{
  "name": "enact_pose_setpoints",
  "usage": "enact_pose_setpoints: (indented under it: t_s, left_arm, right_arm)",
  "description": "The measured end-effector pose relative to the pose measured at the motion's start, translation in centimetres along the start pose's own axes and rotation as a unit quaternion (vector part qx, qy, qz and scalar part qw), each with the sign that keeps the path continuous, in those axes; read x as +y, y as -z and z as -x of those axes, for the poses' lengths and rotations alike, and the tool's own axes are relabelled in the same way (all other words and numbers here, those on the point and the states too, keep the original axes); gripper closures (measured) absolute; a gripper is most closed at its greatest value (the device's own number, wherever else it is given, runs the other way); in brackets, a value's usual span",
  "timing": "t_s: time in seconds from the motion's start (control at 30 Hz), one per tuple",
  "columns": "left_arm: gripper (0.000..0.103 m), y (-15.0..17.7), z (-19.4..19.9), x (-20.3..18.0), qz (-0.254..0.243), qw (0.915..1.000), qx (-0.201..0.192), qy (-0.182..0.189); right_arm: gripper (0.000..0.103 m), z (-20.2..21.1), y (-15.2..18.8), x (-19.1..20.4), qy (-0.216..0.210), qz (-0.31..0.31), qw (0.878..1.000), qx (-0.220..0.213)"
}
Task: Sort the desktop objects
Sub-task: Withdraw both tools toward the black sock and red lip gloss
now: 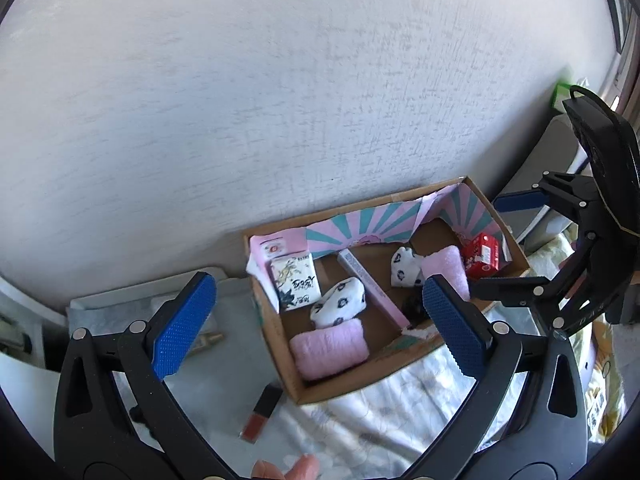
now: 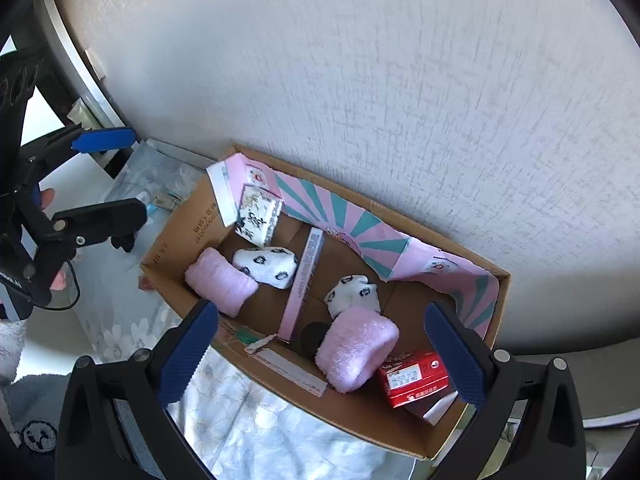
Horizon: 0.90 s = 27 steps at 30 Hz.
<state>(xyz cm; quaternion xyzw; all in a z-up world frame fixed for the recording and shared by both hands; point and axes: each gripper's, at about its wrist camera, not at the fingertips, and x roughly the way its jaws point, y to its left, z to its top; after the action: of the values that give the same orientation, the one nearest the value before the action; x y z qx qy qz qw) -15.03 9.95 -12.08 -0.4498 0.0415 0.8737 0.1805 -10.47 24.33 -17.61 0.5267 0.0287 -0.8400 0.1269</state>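
A cardboard box [image 1: 352, 384] [image 2: 168, 248] stands against the wall, split by a pink divider strip [image 1: 372, 288] [image 2: 304, 284]. One side holds a pink towel roll [image 1: 328, 348] [image 2: 220, 282], a patterned white sock [image 1: 340, 302] [image 2: 266, 266] and a tissue pack [image 1: 296, 280] [image 2: 258, 216]. The other side holds a second sock [image 1: 404, 266] [image 2: 354, 294], a second pink roll [image 1: 446, 268] [image 2: 358, 348] and a red carton [image 1: 482, 256] [image 2: 414, 380]. My left gripper [image 1: 316, 328] [image 2: 108, 176] is open and empty above the box. My right gripper [image 2: 322, 356] [image 1: 508, 240] is open and empty.
A lipstick tube [image 1: 262, 412] lies on the floral cloth [image 1: 384, 412] [image 2: 240, 408] in front of the box. A small black round object [image 2: 314, 336] sits in the box by the divider. A textured white wall [image 1: 280, 100] rises behind. A green-edged item [image 1: 562, 90] stands far right.
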Motion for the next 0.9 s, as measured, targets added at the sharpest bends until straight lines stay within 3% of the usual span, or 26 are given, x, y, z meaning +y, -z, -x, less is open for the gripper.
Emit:
enact_pose_setpoints:
  t_s: [0.17,0.27,0.5,0.77,0.9]
  left_arm:
    - [0.0,1.4,2.5,1.4,0.007,0.9999,-0.013,-0.001]
    - [0.0,2.7,4.0,2.7,0.016,0.9998,-0.012,0.002]
    - [0.0,6.0,6.4,7.4,0.024,0.9971,0.027,-0.068]
    - [0.0,9.7,9.7,12.7,0.038,0.9948,0.009,-0.094]
    - [0.0,11.1,9.3,14.7,0.046,0.9946,0.013,-0.092]
  right_arm:
    - [0.0,0.9,0.4,2.1,-0.045,0.006,0.999,0.009]
    - [0.0,1.5,0.8,4.1,-0.045,0.016,0.999,0.004]
    - [0.0,2.7,1.9,7.7,-0.063,-0.005,0.998,0.001]
    - [0.0,1.9,4.9,13.4,-0.053,0.027,0.998,0.018]
    - [0.0,0.4,6.0,16.0,-0.071,0.037,0.996,0.04]
